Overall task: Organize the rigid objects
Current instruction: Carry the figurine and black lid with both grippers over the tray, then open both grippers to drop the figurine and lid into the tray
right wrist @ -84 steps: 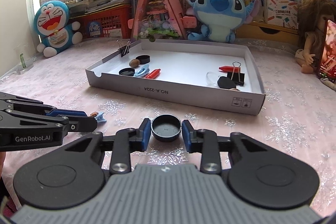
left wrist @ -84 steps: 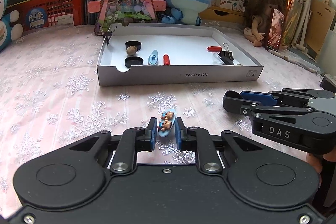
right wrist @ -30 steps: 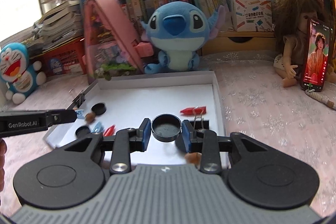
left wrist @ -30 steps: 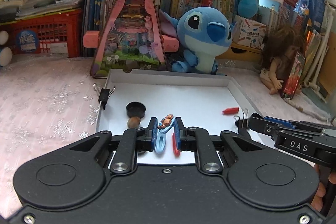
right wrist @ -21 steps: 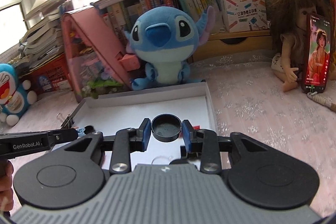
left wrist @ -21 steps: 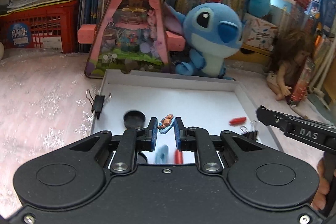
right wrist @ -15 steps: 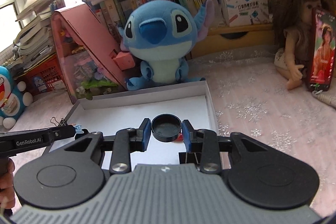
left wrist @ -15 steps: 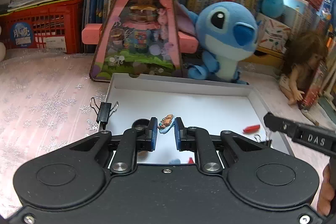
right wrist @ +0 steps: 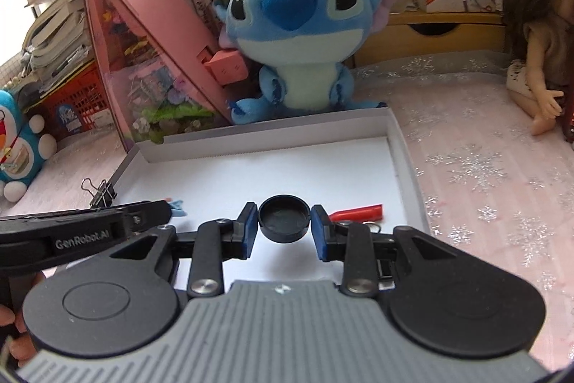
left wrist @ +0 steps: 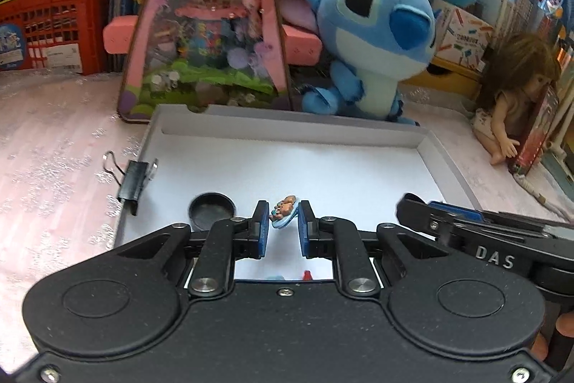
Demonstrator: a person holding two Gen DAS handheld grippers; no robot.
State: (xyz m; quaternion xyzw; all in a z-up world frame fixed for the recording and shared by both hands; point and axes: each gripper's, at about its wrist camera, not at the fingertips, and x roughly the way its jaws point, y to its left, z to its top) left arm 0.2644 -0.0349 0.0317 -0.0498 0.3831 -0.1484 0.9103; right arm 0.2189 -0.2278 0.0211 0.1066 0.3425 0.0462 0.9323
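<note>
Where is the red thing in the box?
In the right wrist view, the red thing lies on the white box's floor near its right wall, just right of the held black cap.

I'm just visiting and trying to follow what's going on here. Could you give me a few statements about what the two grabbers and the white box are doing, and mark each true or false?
1. The right gripper holds a black round cap. True.
2. The left gripper is empty. False: it is clamped on a small blue hair clip with a brown figure on it.
3. Both grippers are over the white box. True.
4. The binder clip lies in the middle of the box floor. False: it is clipped on the left wall.
5. A red piece lies in the box. True.
</note>
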